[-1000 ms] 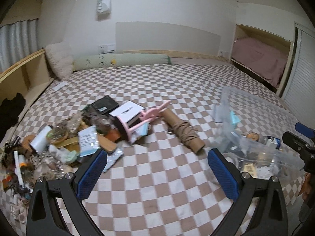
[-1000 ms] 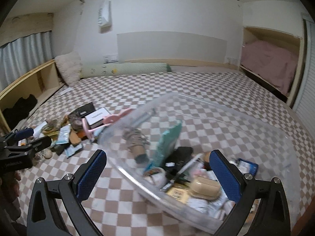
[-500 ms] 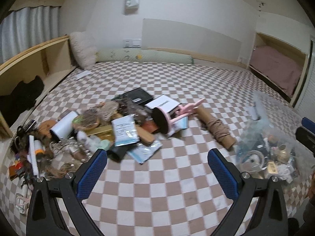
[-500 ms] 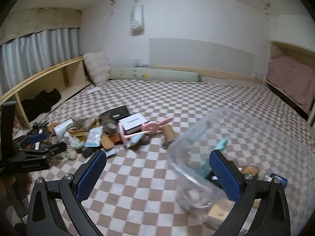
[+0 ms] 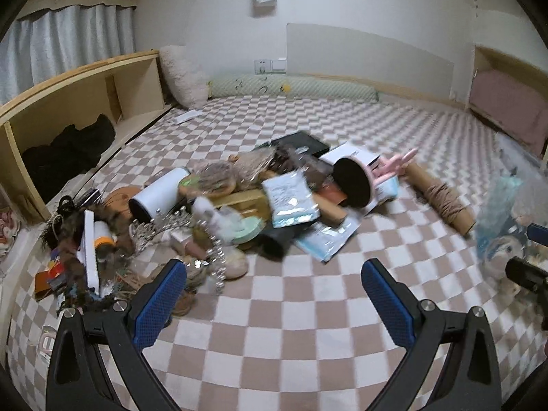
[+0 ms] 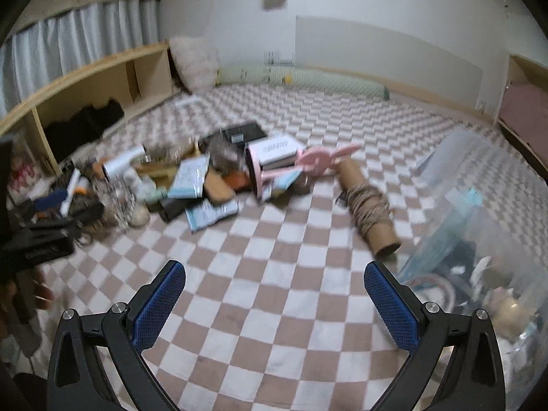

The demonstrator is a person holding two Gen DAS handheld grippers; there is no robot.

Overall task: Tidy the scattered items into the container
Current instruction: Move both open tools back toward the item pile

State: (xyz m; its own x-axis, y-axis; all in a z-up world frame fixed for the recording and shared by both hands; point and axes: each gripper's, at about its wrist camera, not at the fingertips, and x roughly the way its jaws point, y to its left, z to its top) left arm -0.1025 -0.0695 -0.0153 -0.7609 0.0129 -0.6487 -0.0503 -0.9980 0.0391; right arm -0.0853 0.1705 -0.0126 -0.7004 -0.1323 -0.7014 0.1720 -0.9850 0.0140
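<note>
While both grippers hover over the checked blanket (image 5: 274, 325), the left gripper (image 5: 274, 294) has its fingers spread wide with nothing between them, and the right gripper (image 6: 275, 296) is just as wide and empty. The pile of scattered items (image 5: 219, 202) fills the middle left of the left view. A cardboard tube (image 6: 366, 202) wound with twine lies apart, right of centre. The clear container (image 6: 479, 239), already part filled, sits at the right edge.

Clear container (image 6: 479, 226) blurred, edge-cropped
</note>
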